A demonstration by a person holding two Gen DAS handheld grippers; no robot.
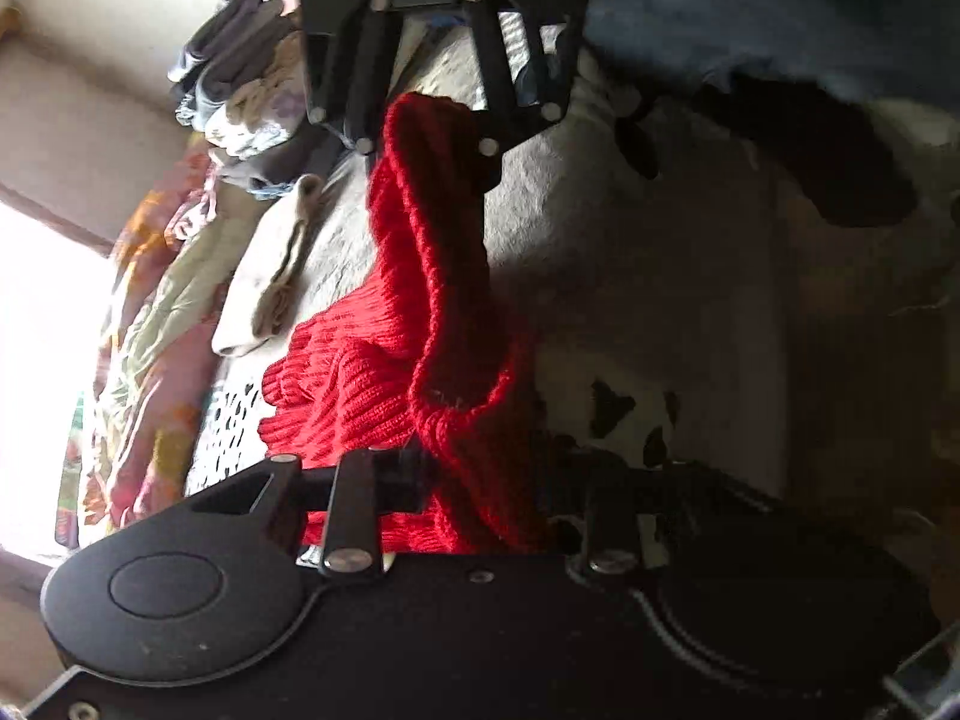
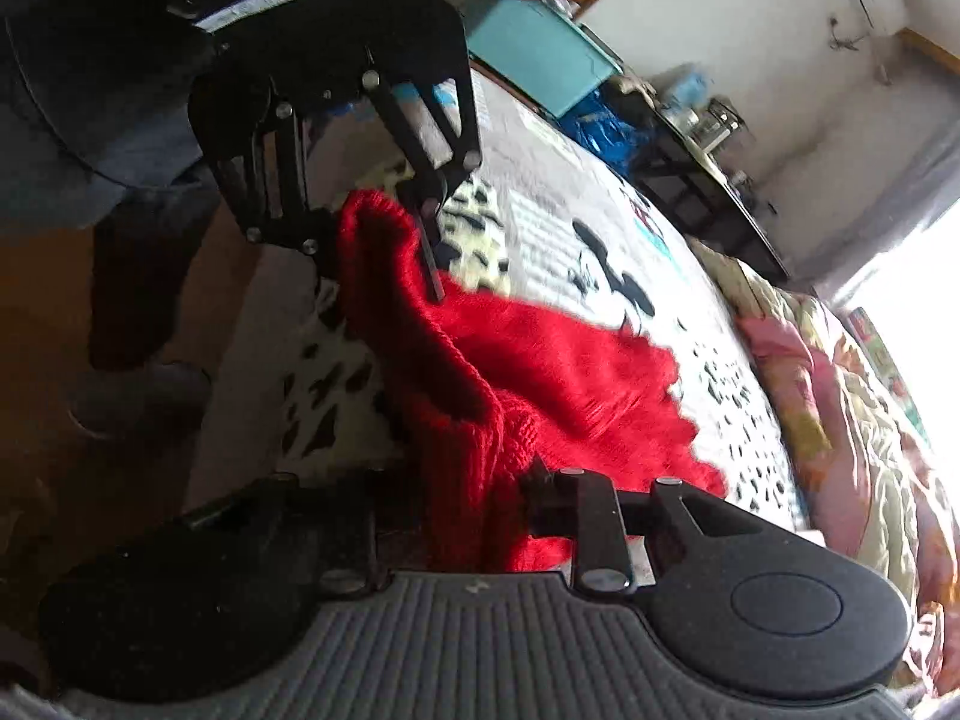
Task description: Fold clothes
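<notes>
A red knit sweater (image 1: 384, 354) hangs stretched between my two grippers above a white bed cover (image 1: 600, 252) with black spots. My left gripper (image 1: 480, 480) is shut on one edge of the sweater at the bottom of the left wrist view. My right gripper (image 1: 420, 120) shows opposite it, shut on the other end. In the right wrist view my right gripper (image 2: 474, 516) pinches the sweater (image 2: 570, 372) and the left gripper (image 2: 372, 222) grips the far end. The rest of the sweater drapes onto the bed (image 2: 570, 192).
A pile of clothes (image 1: 240, 90) and a cream folded garment (image 1: 270, 276) lie on the bed. A floral quilt (image 2: 852, 396) lies along the window side. A teal box (image 2: 534, 54) and a dark table (image 2: 708, 180) stand beyond the bed. The person's legs (image 2: 138, 276) stand at the bed's edge.
</notes>
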